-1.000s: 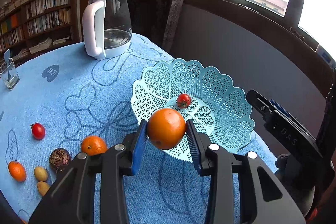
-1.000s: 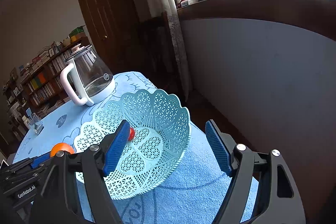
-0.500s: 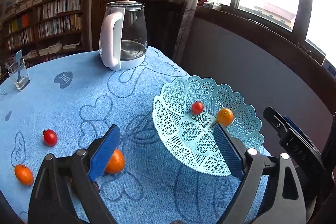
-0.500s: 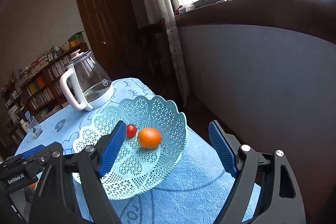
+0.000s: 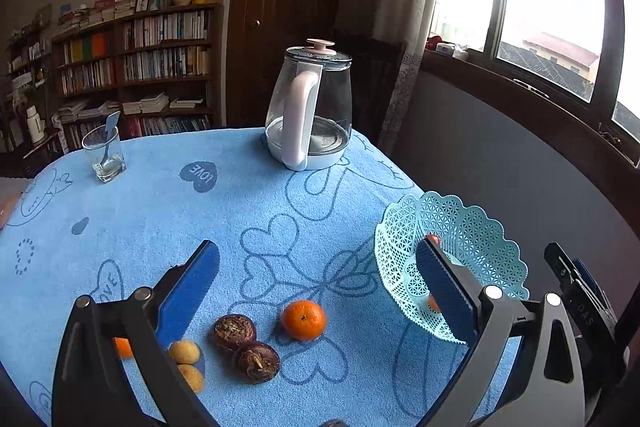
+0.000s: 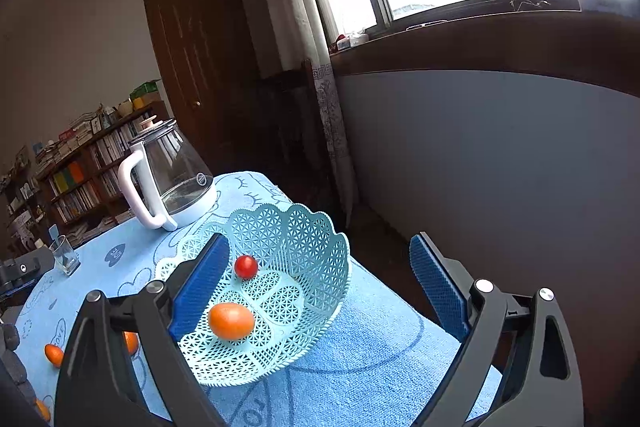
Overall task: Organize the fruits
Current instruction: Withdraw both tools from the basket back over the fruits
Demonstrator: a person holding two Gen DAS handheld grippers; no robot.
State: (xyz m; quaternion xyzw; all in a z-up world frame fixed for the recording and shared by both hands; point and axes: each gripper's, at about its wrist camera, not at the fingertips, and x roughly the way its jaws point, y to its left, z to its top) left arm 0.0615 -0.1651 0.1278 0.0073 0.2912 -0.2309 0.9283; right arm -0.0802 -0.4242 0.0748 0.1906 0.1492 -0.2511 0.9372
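Already partly sorted. Left wrist: still loose on blue cloth [image 5: 320, 211], round orange tangerine [image 5: 303, 319], two dark brown-purple fruits [image 5: 245, 343], small yellow ones; left gripper [image 5: 316, 287] jaws opening, nothing between.

Right wrist: inside pale-blue lattice plastic basket [image 6: 320, 247], orange fruit [image 6: 231, 320], red cherry tomato [image 6: 245, 266]; right gripper [image 6: 320, 283] jaws opening, empty.

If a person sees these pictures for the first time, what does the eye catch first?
First comes the lacy turquoise basket at the table's edge near the window wall, with an orange and a small red tomato inside. Next is the glass kettle with its white handle, at the far side of the blue tablecloth. More fruit lies loose there, notably a tangerine.
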